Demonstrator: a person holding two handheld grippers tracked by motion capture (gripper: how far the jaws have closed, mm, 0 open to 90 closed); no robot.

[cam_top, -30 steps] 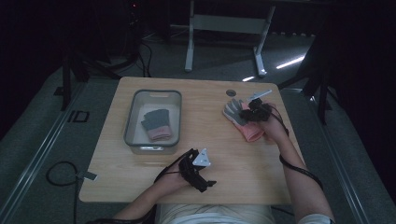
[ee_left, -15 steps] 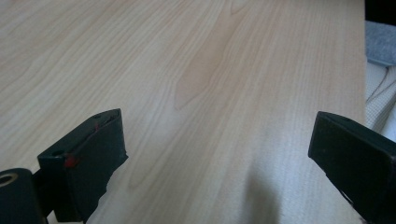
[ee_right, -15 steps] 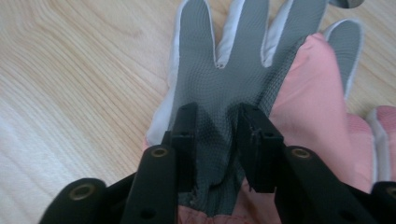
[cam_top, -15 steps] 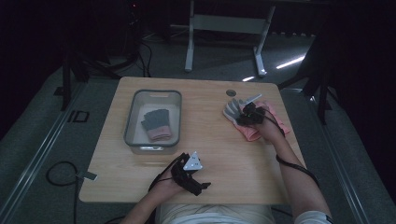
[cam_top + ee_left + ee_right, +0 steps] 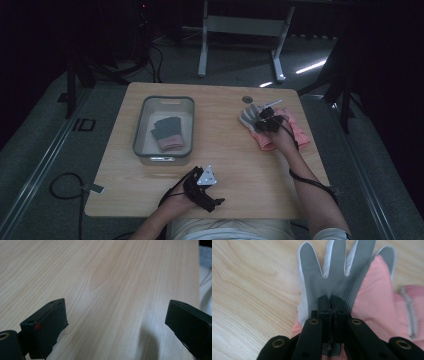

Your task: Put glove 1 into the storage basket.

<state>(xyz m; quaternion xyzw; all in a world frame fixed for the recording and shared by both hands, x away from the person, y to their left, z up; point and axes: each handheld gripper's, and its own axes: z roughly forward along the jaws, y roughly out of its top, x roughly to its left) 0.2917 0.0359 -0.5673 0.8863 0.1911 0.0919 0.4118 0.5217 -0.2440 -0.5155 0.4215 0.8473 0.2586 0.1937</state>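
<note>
The pale wooden table [image 5: 225, 150] stood in a dim room. At two o'clock on it lay a grey-palmed pink fabric glove [image 5: 337, 277]; the right gripper [image 5: 331, 302] had just closed, pinching its palm. At six o'clock the left gripper [image 5: 202, 187] rested with its tongs wide apart.

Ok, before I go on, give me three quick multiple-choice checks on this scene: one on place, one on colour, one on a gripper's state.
1. Where does the right gripper sit?
A. in the bin
B. on the glove by the table's far right
C. off the table

2. The glove's palm is mostly:
A. grey
B. green
C. yellow

3. The left gripper is:
A. open over bare wood
B. shut on a glove
C. shut on the bin's rim

Answers: 1 B, the high view shows it there. 2 A, grey mesh palm. 3 A, jaws wide apart.
</note>
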